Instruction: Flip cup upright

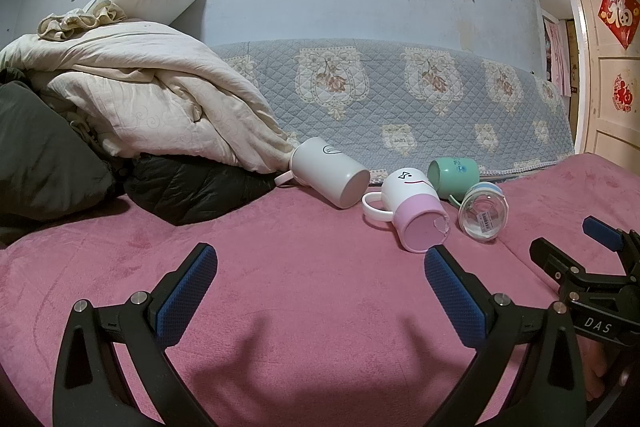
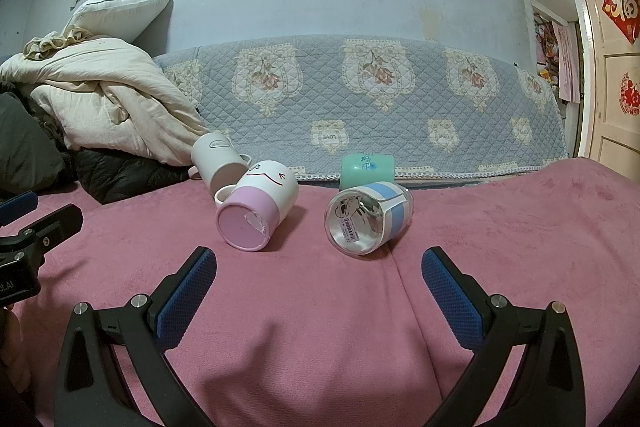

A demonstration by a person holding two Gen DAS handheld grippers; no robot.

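Note:
Several cups lie on their sides on the pink bed cover. A white and pink mug with a drawn face shows its pink base. A clear cup with a blue band lies right of it. A green cup lies behind. A plain white mug lies at the left. My left gripper is open and empty, short of the cups. My right gripper is open and empty, in front of the pink mug and clear cup; it also shows in the left wrist view.
Piled cream bedding and dark jackets sit at the left, touching the white mug. A quilted blue floral cover hangs along the wall behind the cups. A door stands at the right. The pink cover has a seam.

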